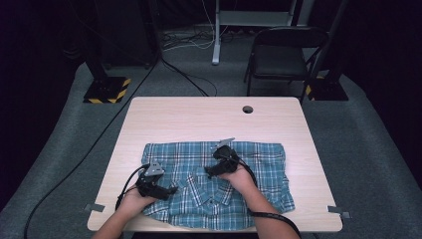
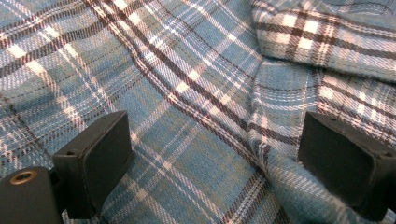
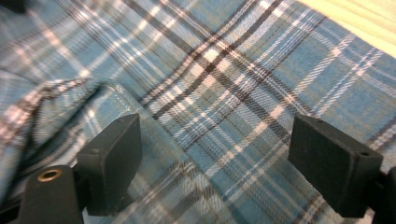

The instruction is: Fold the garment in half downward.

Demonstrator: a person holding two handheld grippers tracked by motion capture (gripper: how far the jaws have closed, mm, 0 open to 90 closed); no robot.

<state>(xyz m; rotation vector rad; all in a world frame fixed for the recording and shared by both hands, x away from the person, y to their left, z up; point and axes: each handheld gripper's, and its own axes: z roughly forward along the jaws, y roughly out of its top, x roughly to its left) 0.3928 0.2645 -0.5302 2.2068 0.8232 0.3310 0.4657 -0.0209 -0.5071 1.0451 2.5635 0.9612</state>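
A blue plaid shirt [image 1: 259, 159] lies folded on the front half of the wooden table [image 1: 199, 117]. My left gripper [image 1: 171, 189] rests low over the shirt's front left part, pointing right. Its jaws stand wide apart over the plaid cloth [image 2: 196, 93], and a raised fold [image 2: 280, 144] runs beside the right pad [image 2: 341, 158]. My right gripper [image 1: 209, 172] hovers over the shirt's middle. It is open too, with flat cloth [image 3: 215, 93] between its pads and a rumpled fold [image 3: 56, 107] to the left. Neither gripper holds anything.
A round cable hole [image 1: 247, 109] sits near the table's far edge. Beyond the table stand a black folding chair [image 1: 281, 57] and a black stand base with yellow stripes [image 1: 107, 89]. Cables trail across the grey floor. Bare tabletop [image 3: 364, 18] lies past the shirt's edge.
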